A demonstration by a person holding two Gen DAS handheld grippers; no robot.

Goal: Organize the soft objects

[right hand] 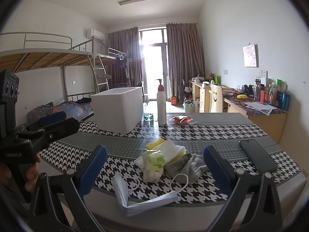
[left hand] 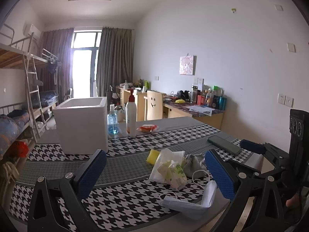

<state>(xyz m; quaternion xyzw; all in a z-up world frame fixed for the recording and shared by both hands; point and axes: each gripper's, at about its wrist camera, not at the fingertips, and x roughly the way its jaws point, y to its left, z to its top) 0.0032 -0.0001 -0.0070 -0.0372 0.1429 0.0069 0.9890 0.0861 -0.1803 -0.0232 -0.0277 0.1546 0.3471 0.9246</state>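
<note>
I hold both grippers low over the near edge of the table (right hand: 212, 133), side by side and aimed at the same small heap. My left gripper (left hand: 154, 172) has its fingers wide apart with nothing between them; my right gripper (right hand: 154, 170) is just as wide and just as empty. I judge nothing has been picked yet.

The soft things lie bunched near me: a folded mask (right hand: 123, 195) at the table edge with its ear loops trailing, a tissue pack (right hand: 153, 164) behind it, a grey sock (right hand: 185, 168) touching the pack's right side, and a yellow sponge (right hand: 154, 144) under a white sheet at the back. In the left view the mask (left hand: 193, 203) sits closest to my fingers, so I would start with it.

The foam box (right hand: 117, 110) stands open-topped at the far left of the table, well apart from the heap; I take it as the place for them. A phone (right hand: 256, 156) lies just right of my right gripper, and a pump bottle (right hand: 161, 106) stands beside the box. Both are hard things, so I mean to leave them alone.
</note>
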